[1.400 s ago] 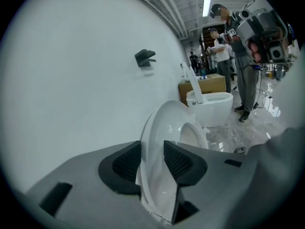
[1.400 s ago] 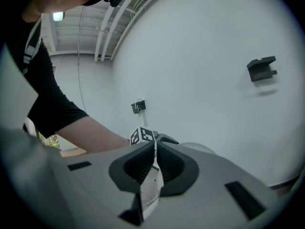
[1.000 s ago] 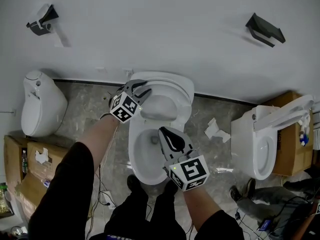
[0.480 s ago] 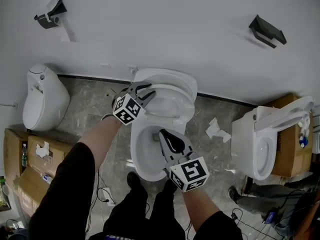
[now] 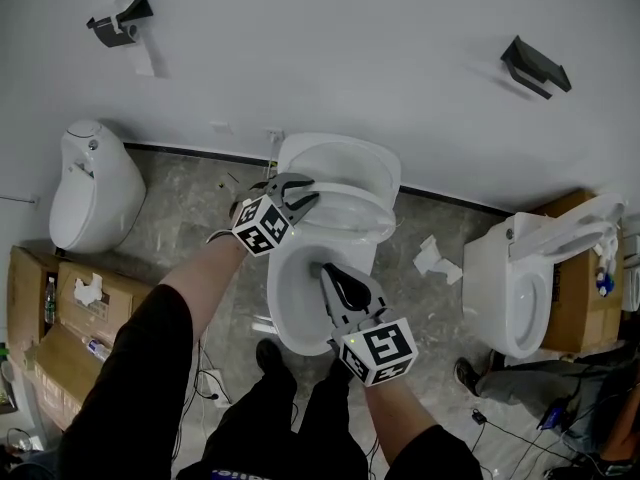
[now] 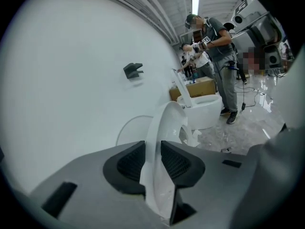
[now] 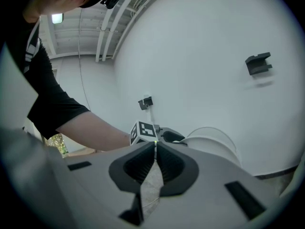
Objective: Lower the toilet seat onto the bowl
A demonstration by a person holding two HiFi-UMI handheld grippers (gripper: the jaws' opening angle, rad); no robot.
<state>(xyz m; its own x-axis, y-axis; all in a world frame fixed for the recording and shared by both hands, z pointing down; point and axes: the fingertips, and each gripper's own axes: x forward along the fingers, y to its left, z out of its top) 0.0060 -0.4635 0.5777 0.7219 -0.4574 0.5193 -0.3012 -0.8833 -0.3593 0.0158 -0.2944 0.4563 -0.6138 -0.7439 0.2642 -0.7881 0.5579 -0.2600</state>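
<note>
Reaching forward with the left forearm beside the bowl, gripped the left edge of the toilet seat in the left gripper, closing its pads further onto the rim, with that seat tilted partway between lid and bowl. Held the right gripper low over the bowl's opening, jaws pressed together on nothing. Saw the seat only edge-on in the left gripper view, lower end cut off behind the pads
</note>
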